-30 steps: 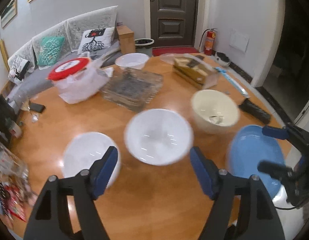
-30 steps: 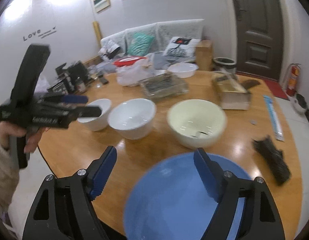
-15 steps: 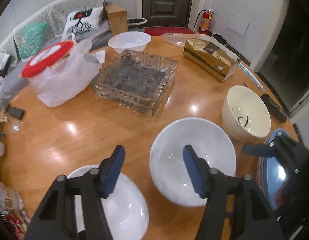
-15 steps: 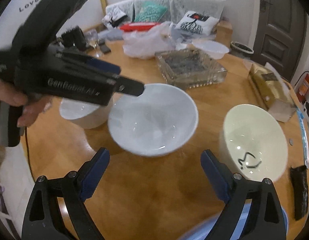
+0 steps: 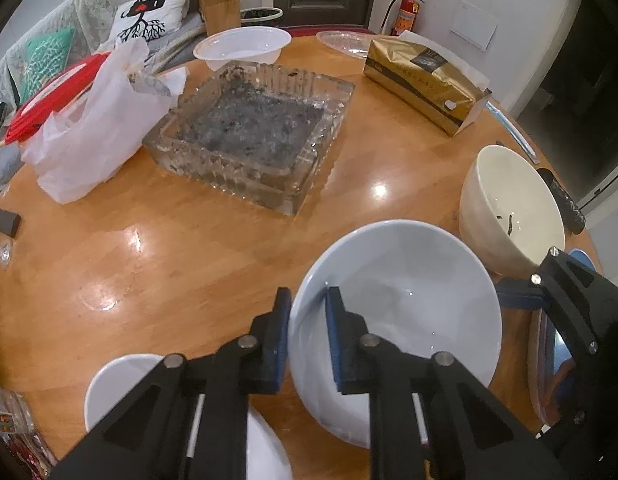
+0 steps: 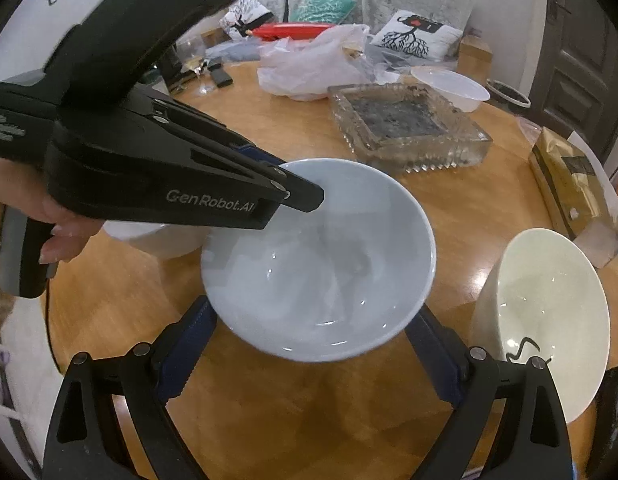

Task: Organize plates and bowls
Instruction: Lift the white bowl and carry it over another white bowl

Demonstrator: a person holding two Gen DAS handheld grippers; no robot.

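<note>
My left gripper (image 5: 307, 312) is shut on the rim of a pale white bowl (image 5: 401, 312) on the round wooden table (image 5: 189, 248); one finger is inside, one outside. In the right wrist view the same bowl (image 6: 321, 260) fills the middle and looks lifted slightly, with the left gripper (image 6: 297, 196) pinching its near-left rim. My right gripper (image 6: 309, 344) is open, its fingers to either side below the bowl. A cream bowl (image 5: 513, 216) stands to the right, also in the right wrist view (image 6: 545, 312). A smaller white bowl (image 5: 121, 392) sits at the near left. A blue plate (image 5: 549, 364) lies at the right edge.
A glass square dish (image 5: 253, 136) sits mid-table. Behind it are a white plastic bag (image 5: 93, 128) with a red lid, a plastic bowl (image 5: 245, 46) and a gold box (image 5: 425, 80). A black object (image 5: 565, 204) lies at the right table edge.
My left gripper closed from wide open onto the white bowl's rim. My right gripper left the blue plate and moved left, under and around the white bowl.
</note>
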